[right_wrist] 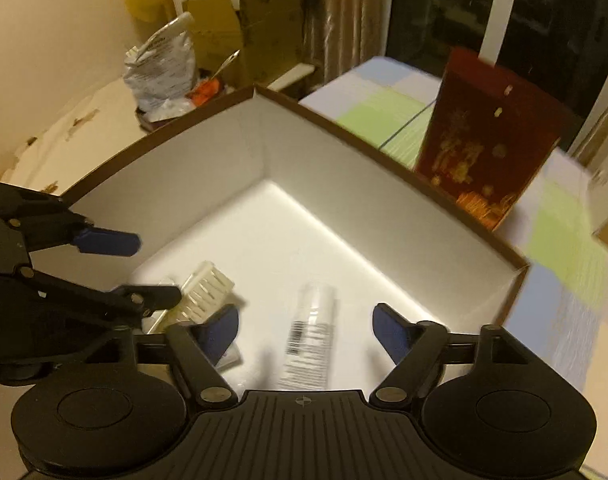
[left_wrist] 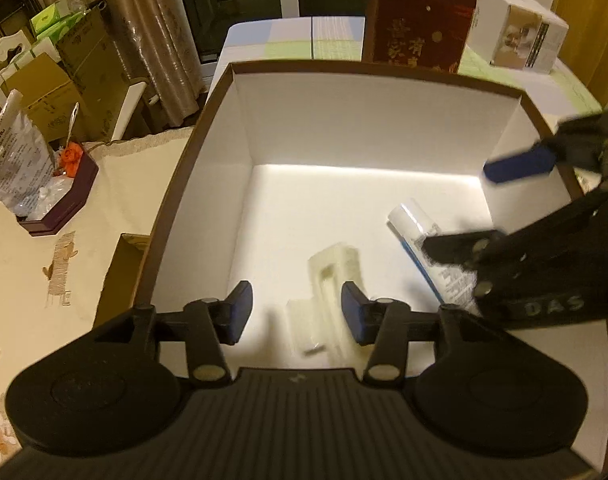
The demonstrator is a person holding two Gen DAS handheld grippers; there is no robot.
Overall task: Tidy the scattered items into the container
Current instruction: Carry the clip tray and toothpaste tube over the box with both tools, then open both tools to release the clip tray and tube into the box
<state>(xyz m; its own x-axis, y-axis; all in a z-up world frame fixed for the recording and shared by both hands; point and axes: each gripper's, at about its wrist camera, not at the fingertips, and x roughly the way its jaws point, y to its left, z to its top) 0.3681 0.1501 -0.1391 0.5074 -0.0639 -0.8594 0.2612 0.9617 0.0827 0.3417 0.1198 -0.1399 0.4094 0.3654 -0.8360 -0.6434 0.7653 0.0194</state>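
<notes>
The container [left_wrist: 344, 69] is a large brown-rimmed box with a white inside, which fills both views [right_wrist: 384, 152]. On its floor lie a translucent whitish plastic holder [left_wrist: 332, 276] and a white tube [left_wrist: 414, 220] with printed text. My left gripper [left_wrist: 297, 312] hangs open over the holder, holding nothing. My right gripper [left_wrist: 456, 208] reaches in from the right, open, above the tube. In the right wrist view the tube [right_wrist: 312, 332] lies between the fingers of the open right gripper [right_wrist: 306, 328]. The ribbed holder [right_wrist: 205, 292] sits by the left gripper [right_wrist: 159, 268].
A dark red gift box [left_wrist: 420, 24] stands just behind the container, beside a white carton [left_wrist: 520, 36]. At the left a small maroon tray [left_wrist: 63, 208] holds plastic bags. Cardboard boxes [left_wrist: 83, 60] and curtains stand beyond the table edge.
</notes>
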